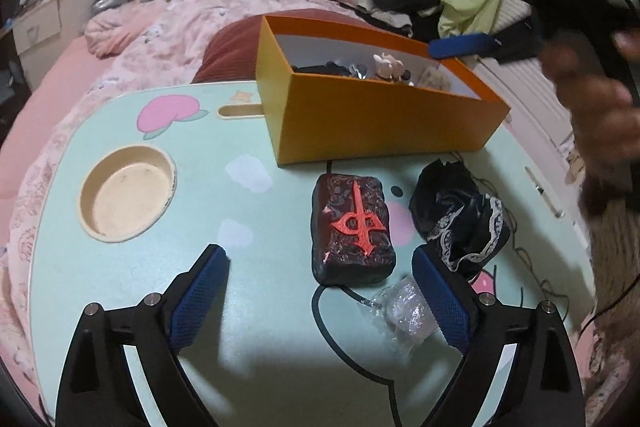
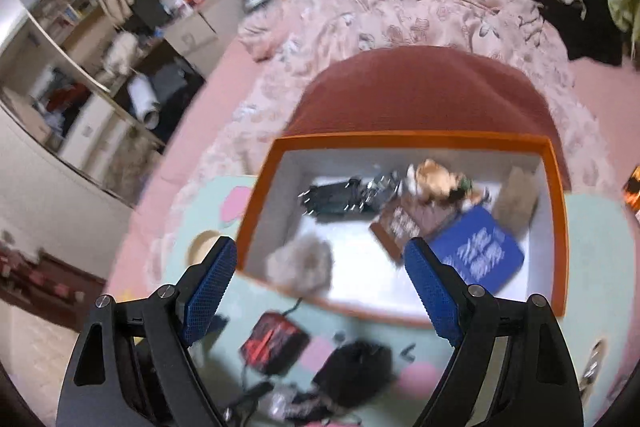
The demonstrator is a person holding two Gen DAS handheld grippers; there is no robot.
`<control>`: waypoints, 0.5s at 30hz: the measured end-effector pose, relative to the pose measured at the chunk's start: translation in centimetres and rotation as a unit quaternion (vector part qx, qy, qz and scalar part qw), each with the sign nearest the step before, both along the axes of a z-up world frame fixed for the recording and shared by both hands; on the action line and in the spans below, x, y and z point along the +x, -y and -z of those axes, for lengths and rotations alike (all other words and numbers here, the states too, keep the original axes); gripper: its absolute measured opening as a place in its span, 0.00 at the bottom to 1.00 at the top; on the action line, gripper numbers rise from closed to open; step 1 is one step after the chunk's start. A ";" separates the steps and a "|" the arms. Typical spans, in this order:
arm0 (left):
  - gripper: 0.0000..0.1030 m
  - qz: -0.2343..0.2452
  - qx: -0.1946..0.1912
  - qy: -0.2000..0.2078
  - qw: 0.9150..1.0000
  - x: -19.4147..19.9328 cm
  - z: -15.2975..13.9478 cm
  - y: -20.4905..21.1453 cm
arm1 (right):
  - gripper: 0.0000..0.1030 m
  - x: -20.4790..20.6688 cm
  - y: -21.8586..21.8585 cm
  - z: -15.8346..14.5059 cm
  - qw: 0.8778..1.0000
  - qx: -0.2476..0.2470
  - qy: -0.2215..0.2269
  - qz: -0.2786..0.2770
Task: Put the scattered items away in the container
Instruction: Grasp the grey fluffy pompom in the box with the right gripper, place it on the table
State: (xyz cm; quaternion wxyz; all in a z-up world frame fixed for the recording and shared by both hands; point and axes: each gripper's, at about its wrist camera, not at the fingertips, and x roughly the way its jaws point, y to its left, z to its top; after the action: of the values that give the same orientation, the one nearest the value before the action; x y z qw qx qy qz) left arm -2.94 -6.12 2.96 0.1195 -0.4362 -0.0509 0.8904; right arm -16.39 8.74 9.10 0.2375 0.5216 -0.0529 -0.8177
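Note:
An orange box (image 1: 384,119) stands at the far side of a mint lap table (image 1: 160,299). On the table in front of it lie a black block with a red symbol (image 1: 352,227), a black lace-trimmed cloth (image 1: 460,215) and a clear plastic packet (image 1: 404,311). My left gripper (image 1: 320,258) is open low over the table, with the block's near end between its fingertips, untouched by the pads. My right gripper (image 2: 320,247) hangs open and empty above the box (image 2: 400,139). That view is blurred. Inside the box lie a blue book (image 2: 480,255), a grey furry thing (image 2: 300,263) and other small items.
The table has a round cup recess (image 1: 128,195) at its left and rests on a bed with a pink quilt (image 1: 180,27). A red cushion (image 2: 420,91) lies behind the box. A person's hand (image 1: 600,115) is blurred at the right. A thin black cable (image 1: 540,267) trails there.

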 end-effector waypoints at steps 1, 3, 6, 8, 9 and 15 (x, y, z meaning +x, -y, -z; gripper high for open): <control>0.91 0.000 -0.003 0.000 1.000 0.0 0.0 -0.1 | 0.83 -0.3 0.4 0.4 1.000 0.009 0.010 -0.005; 0.91 0.000 -0.008 0.001 1.000 0.1 0.0 -0.2 | 0.83 -1.3 0.8 1.2 0.999 0.004 0.040 -0.012; 0.91 0.000 -0.008 0.001 1.000 0.1 0.0 -0.3 | 0.72 -2.3 1.4 2.3 0.996 -0.002 0.086 -0.014; 0.91 -0.001 -0.007 0.001 1.000 0.1 0.0 -0.4 | 0.69 -2.8 2.1 3.1 0.994 0.013 0.102 -0.020; 0.91 -0.002 -0.006 0.001 1.000 0.1 0.0 -0.5 | 0.67 -2.9 2.6 3.5 0.993 0.020 0.111 -0.037; 0.92 -0.003 -0.002 0.002 1.000 0.1 0.0 -0.5 | 0.36 -2.5 4.9 7.4 0.978 0.041 0.185 -0.086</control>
State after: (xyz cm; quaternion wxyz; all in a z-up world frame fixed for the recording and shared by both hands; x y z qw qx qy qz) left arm -2.82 -5.64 2.96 0.1164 -0.4381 -0.0509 0.8899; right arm -18.93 3.80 1.70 0.2711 0.6760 -0.0172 -0.6851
